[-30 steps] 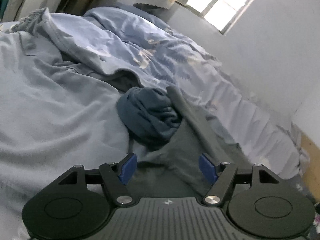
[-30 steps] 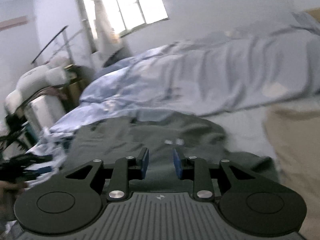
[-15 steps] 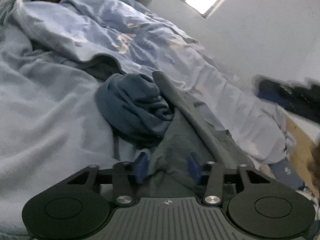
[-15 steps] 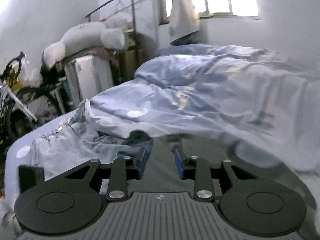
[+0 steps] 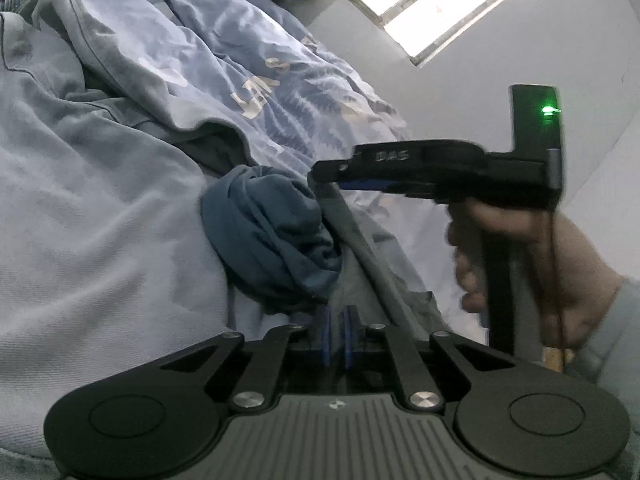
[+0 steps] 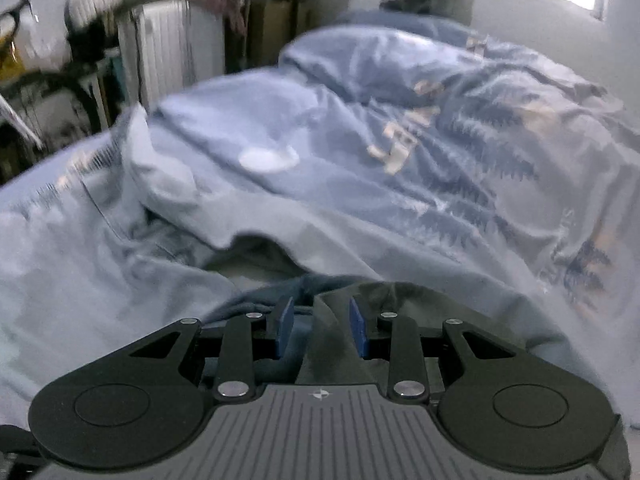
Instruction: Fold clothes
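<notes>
1. Left wrist view: the left gripper (image 5: 338, 336) has its blue pads nearly together, pinching the dark grey garment (image 5: 372, 256) at its near edge.
2. Right gripper (image 6: 320, 326) is parted narrowly around a raised fold of the same grey cloth (whether the pads press it is unclear).
3. Just beside lies a crumpled blue garment (image 5: 272, 248), on the pale blue duvet (image 5: 100, 200).
</notes>
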The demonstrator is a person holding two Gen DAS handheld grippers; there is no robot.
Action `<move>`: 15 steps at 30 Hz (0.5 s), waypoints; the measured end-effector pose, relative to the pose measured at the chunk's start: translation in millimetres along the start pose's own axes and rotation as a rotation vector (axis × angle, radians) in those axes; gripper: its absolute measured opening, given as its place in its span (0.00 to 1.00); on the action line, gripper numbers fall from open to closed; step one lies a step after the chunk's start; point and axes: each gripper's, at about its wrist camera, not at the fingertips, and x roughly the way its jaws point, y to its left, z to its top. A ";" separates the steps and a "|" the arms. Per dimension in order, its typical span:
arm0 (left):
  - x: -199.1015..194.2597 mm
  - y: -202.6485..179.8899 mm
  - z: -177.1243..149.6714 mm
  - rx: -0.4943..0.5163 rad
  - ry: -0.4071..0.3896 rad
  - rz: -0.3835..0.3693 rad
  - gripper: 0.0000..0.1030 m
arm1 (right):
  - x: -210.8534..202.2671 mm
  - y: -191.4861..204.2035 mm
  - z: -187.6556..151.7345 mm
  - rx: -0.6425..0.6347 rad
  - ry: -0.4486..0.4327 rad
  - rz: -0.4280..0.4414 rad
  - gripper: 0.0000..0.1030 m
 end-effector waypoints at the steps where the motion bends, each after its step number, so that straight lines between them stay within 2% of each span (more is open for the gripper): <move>1: -0.1 -0.5 0.7 -0.001 -0.003 -0.003 0.04 | 3.1 0.3 0.3 -0.008 0.007 -0.006 0.30; 4: -0.2 -2.3 1.2 -0.006 -0.009 -0.011 0.04 | 16.5 5.7 2.5 -0.043 0.055 -0.024 0.30; 5: -0.3 -2.8 1.1 -0.008 -0.010 -0.014 0.04 | 20.4 7.4 2.5 -0.054 0.073 -0.035 0.27; 6: -1.2 -3.5 0.3 -0.007 -0.015 -0.016 0.03 | 24.2 8.0 2.9 -0.061 0.091 -0.036 0.14; 9: -2.7 -2.9 -0.5 -0.018 -0.018 -0.015 0.03 | 31.0 6.5 4.8 -0.064 0.109 -0.050 0.04; 15: -14.6 5.2 -3.2 -0.061 -0.053 0.011 0.02 | 26.5 -13.8 15.2 -0.009 0.039 -0.094 0.02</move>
